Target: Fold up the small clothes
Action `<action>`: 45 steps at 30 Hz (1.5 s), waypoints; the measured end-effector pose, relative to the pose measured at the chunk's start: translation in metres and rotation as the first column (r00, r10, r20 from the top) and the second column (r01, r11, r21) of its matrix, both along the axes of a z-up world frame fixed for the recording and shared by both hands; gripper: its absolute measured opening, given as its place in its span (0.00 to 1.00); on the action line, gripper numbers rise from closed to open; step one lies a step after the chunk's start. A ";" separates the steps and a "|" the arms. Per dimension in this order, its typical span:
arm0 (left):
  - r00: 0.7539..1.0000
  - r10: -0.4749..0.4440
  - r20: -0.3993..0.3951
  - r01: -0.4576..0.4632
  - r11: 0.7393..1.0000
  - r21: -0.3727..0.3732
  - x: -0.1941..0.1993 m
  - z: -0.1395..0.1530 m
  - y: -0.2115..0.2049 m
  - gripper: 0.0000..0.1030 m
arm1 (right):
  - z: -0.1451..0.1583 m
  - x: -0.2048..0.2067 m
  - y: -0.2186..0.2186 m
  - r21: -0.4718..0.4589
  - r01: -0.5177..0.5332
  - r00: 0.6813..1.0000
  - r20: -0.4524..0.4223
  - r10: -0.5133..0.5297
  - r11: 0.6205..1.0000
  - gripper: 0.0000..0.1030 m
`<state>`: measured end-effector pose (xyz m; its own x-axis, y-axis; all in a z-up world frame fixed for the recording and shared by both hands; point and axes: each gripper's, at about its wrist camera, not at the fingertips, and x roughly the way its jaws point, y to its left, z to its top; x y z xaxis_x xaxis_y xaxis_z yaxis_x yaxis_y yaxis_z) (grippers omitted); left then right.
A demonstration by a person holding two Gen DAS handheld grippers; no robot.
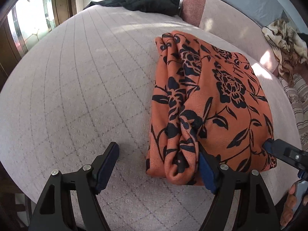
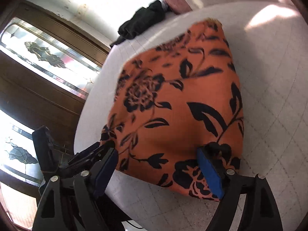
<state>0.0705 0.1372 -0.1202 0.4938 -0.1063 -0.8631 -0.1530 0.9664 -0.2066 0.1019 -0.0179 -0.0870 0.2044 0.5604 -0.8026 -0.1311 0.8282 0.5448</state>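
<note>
Left gripper [image 1: 158, 164], black frame with dark blue pads: jaws spread wide. Its left finger hangs over bare cover; its right finger touches the near left edge of the garment, gripping nothing.

Right gripper [image 2: 156, 168], same make: jaws spread wide, straddling the near end of the garment. The right pad [image 2: 210, 170] lies against the cloth; the left pad [image 2: 106, 167] sits just beside its near left corner. Nothing is pinched. In the left wrist view its tip [image 1: 269, 146] meets the garment's near right edge.

Folded orange garment with black flower and leaf print [image 1: 209, 104]: lies on the pale quilted cover with stitched grid lines [image 1: 77, 88], right of centre, long axis running away from the grippers. Its left side is bunched into rolled folds; its top face is fairly flat.

Tan and cream crumpled cloth [image 1: 284, 44]: off the right edge, well apart.

Pink upholstered cushion [image 1: 192, 5]: at the far edge.

Black crumpled garment [image 1: 146, 2]: far edge, just left of the cushion.
</note>
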 end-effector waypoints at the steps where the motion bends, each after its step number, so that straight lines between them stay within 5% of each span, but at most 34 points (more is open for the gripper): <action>1: 1.000 0.005 0.007 -0.005 1.000 -0.013 -0.001 0.007 0.002 0.77 | 0.007 0.000 0.000 0.007 -0.004 1.000 0.017 0.004 1.000 0.83; 7: 0.992 -0.032 0.121 0.040 0.997 -0.062 0.025 0.046 0.011 0.77 | 0.039 0.030 -0.040 0.066 0.101 0.990 0.090 -0.107 0.993 0.83; 12: 0.997 -0.068 0.027 0.071 0.988 -0.140 0.073 0.024 0.028 0.77 | 0.000 0.070 -0.070 0.043 0.202 0.979 -0.044 -0.200 0.978 0.83; 18: 0.997 -0.074 -0.036 0.062 0.960 -0.273 0.089 -0.008 0.036 0.77 | -0.030 0.085 -0.066 0.121 0.180 0.978 -0.129 -0.164 0.976 0.83; 22: 0.992 -0.127 -0.014 0.115 0.938 -0.327 0.090 -0.010 0.037 0.58 | -0.036 0.089 -0.049 0.123 0.127 0.987 -0.117 -0.113 0.984 0.77; 26: 0.990 -0.140 0.001 0.128 0.904 -0.409 0.089 -0.013 0.045 0.37 | -0.036 0.093 -0.039 0.042 0.089 0.991 -0.106 -0.084 0.995 0.48; 30: 0.988 -0.147 0.053 0.156 0.913 -0.377 0.082 0.008 0.039 0.26 | -0.007 0.091 -0.038 0.024 0.052 0.998 -0.035 -0.051 0.998 0.35; 39: 0.953 -0.202 0.228 0.278 0.881 -0.383 0.096 0.067 -0.014 0.24 | 0.079 0.098 -0.102 0.028 0.076 0.982 0.170 -0.080 0.997 0.34; 43: 0.951 -0.243 0.194 0.296 0.896 -0.332 0.114 0.046 -0.050 0.27 | 0.067 0.108 -0.155 0.048 0.150 0.976 0.153 -0.156 0.988 0.34; 45: 0.958 -0.270 0.099 0.287 0.914 -0.287 0.124 0.015 -0.066 0.31 | 0.037 0.109 -0.182 0.058 0.198 0.976 0.081 -0.202 0.979 0.38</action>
